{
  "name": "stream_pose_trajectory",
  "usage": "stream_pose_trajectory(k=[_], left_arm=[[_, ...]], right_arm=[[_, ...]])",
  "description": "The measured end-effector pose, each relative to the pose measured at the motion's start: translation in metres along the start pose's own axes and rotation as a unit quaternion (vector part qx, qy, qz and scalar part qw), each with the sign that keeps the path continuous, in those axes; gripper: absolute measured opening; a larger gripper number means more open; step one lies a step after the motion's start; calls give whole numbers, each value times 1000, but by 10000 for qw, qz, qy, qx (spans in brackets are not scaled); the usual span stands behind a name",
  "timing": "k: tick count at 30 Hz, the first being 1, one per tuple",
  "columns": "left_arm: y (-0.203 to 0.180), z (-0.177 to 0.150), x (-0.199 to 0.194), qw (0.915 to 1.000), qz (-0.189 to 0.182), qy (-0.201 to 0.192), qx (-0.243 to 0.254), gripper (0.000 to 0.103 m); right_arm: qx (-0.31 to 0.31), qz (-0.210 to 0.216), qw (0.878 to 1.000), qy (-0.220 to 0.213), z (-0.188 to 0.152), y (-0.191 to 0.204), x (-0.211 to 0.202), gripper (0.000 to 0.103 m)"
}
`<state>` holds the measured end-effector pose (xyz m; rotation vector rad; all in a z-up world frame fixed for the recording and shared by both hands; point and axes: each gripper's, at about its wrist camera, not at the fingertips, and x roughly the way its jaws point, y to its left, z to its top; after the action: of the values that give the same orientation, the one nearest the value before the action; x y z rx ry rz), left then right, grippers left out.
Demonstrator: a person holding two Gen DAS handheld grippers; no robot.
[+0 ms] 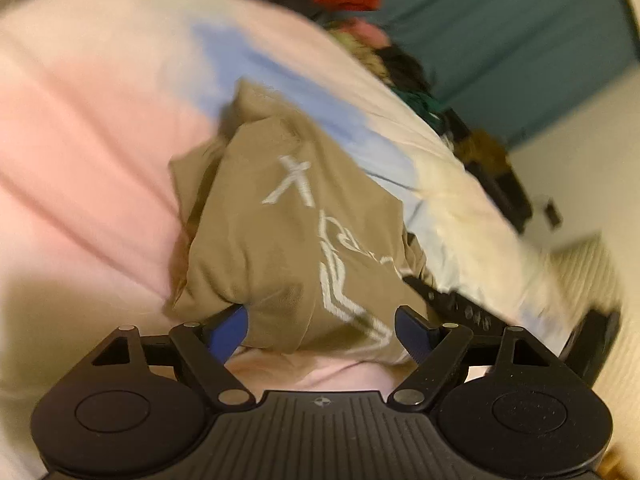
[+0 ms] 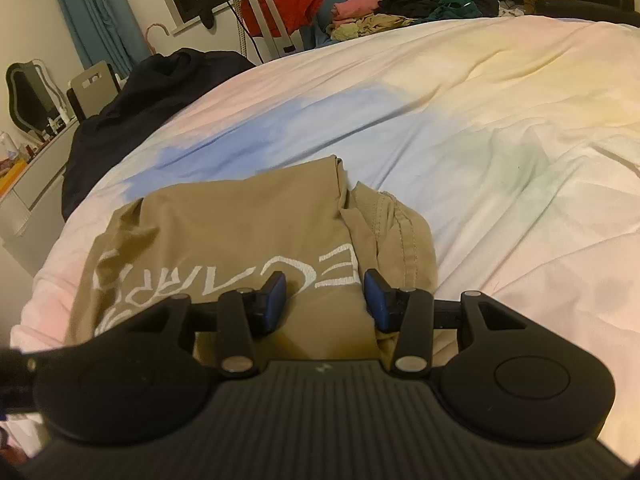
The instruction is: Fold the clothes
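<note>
While the tan T-shirt [image 2: 240, 236] with white lettering lies folded on the pastel bedspread [image 2: 500, 120], both tongs hover over its near edge, left gripper [image 1: 320, 328] and right gripper [image 2: 325, 294] spread wide, gripping nothing.

A pastel tie-dyed bedsheet [image 2: 500, 120] is covering the bed — pink, blue and yellow patches. Teal curtains [image 2: 96, 12] are hanging behind, and a black-framed wavy mirror [image 2: 30, 96] is standing at the left — beside a beige chair [image 2: 94, 88].
</note>
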<state>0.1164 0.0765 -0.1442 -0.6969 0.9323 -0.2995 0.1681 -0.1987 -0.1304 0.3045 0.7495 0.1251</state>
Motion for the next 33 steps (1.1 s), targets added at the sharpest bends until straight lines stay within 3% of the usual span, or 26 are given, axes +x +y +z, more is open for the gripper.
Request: stream_pose_trajectory(k=[6,12,14,18,20,22,24,27,33], left_arm=[[14,4,0,9981,-187,84,-577,84],[16,-2,15,9974,-144,468,-533,85],[19,-2,16,9971,-158,390,-634,85],[30,-1,11,9940,-359,203,-1016,85],[33,0,11,9926,-420,186,-1126,85],[33,0,12,9922,-417,183,-1161,85],[33,0,12,9921,-427,178,-1167,86],[33,0,13,9918,-453,166,-1184,86],[35,1,20,9899,-482,217,-1318,87]], right_arm=[[113,30,9999,24,0,-4,-1,45],[315,44,9995,12,2,-8,-5,45],[534,153,9985,-14,3,-12,-13,48],[1497,975,9839,-54,-4,-24,-42,53],[1933,1295,9725,-63,-10,-31,-52,70],[2479,1547,9563,36,-15,-40,-53,77],[2958,1543,9426,129,-17,-48,-56,78],[3001,1386,9437,-88,-15,-51,-67,81],[3235,1259,9378,36,-22,-54,-68,81]])
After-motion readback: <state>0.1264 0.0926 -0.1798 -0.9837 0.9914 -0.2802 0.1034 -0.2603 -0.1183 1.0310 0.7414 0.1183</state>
